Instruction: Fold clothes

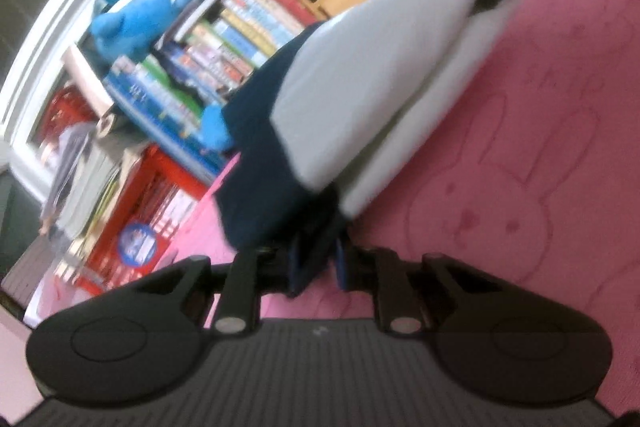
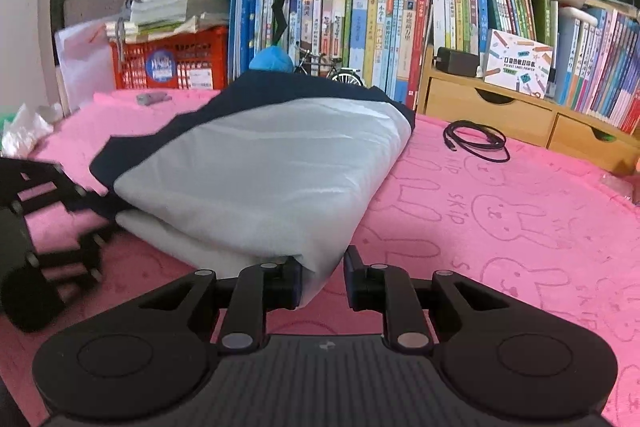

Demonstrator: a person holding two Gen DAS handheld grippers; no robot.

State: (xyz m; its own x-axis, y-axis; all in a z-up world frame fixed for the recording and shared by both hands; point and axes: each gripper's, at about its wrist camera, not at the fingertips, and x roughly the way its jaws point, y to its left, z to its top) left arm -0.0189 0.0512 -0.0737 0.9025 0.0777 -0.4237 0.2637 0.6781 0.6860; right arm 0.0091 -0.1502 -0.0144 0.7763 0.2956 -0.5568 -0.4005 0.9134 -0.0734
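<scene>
Pinching the navy hem of the folded grey-and-navy cotton garment (image 1: 344, 75), your left gripper (image 1: 316, 267) has its fingers closed on cloth. Your right gripper (image 2: 322, 281) holds its fingers slightly spread, the grey corner touching only the left one. The garment lies mid-surface on the pink rabbit-print blanket (image 2: 500, 227), reading "SKIP", with open room toward the coiled black cable (image 2: 476, 141).

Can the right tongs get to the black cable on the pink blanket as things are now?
Probably yes. The black cable lies in the open on the pink blanket, ahead and right of the right tongs; nothing lies between, but a corner of the folded garment sits between the fingers.
</scene>
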